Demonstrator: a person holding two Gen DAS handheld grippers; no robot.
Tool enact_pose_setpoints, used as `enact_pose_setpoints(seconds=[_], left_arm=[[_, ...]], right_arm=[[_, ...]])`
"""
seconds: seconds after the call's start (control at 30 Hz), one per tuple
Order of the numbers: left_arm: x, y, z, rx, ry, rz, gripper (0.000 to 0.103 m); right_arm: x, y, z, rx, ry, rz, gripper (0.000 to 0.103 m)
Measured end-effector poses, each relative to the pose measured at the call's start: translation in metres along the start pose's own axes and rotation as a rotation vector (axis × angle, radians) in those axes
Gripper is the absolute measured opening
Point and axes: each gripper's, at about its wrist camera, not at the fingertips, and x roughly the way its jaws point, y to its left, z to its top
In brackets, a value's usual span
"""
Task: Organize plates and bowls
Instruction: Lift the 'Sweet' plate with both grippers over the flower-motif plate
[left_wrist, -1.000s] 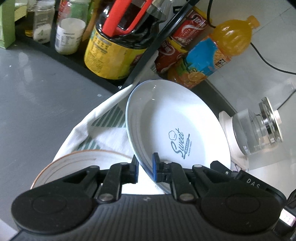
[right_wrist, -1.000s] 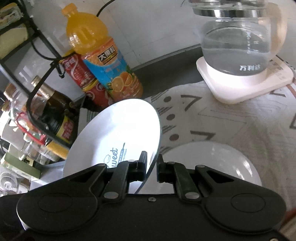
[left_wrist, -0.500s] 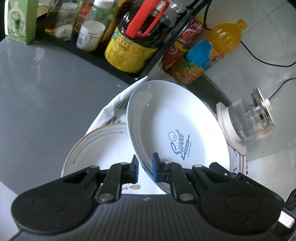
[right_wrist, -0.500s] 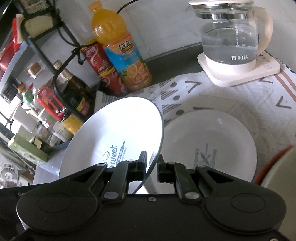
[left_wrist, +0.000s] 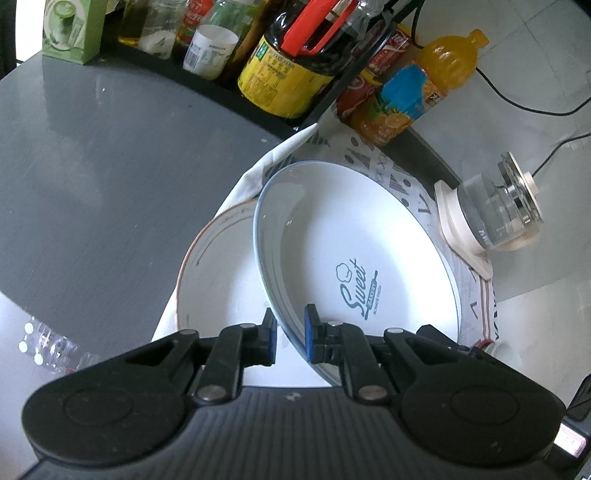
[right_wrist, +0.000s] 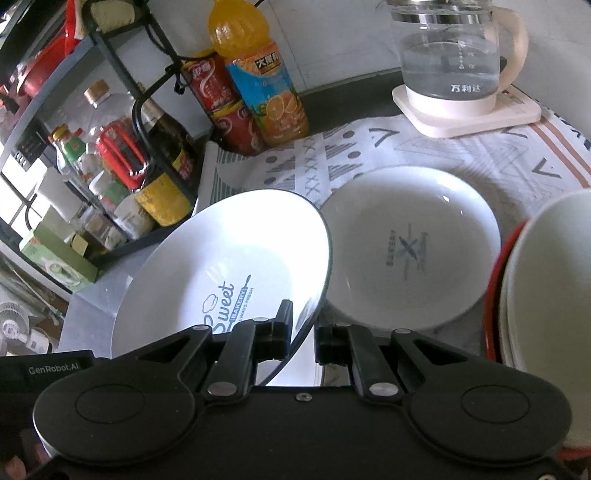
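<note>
**Two grippers, one Sweet plate**

The left gripper (left_wrist: 290, 334) has its jaws clamped on the near rim of the Sweet plate (left_wrist: 354, 258), tilted at frame centre over a brown-rimmed plate (left_wrist: 221, 273) at lower left. The right gripper (right_wrist: 303, 334) grips the same plate (right_wrist: 221, 273) by its edge, left of centre. A white bowl (right_wrist: 410, 243) sits just right on the cloth (right_wrist: 517, 158); kettle (right_wrist: 454, 55) at upper right.

left claw (left_wrist: 290, 334) clamped on plate rim (left_wrist: 266, 284), right claw (right_wrist: 303, 338) likewise (right_wrist: 325, 273)
</note>
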Motion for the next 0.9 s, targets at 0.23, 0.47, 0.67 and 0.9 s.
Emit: enact_pose_setpoints(seconds=[0.23,0.47,0.67,0.9], left_arm=[[-0.005,0.010,-0.012,0.003,0.019,0.004,0.012],[-0.005,0.013,-0.018,0.016,0.034,0.008,0.012],[-0.003,0.015,-0.022,0.026,0.045,0.017,0.013],[0.002,0.019,-0.026,0.027,0.062,0.036,0.013]], right_arm=[[-0.008,0.004,-0.017,-0.013,0.010,-0.015,0.011],[-0.013,0.004,-0.027,-0.016,0.024,-0.028,0.012],[-0.015,0.002,-0.031,-0.018,0.035,-0.036,0.012],[-0.014,0.002,-0.035,-0.027,0.051,-0.041,0.012]])
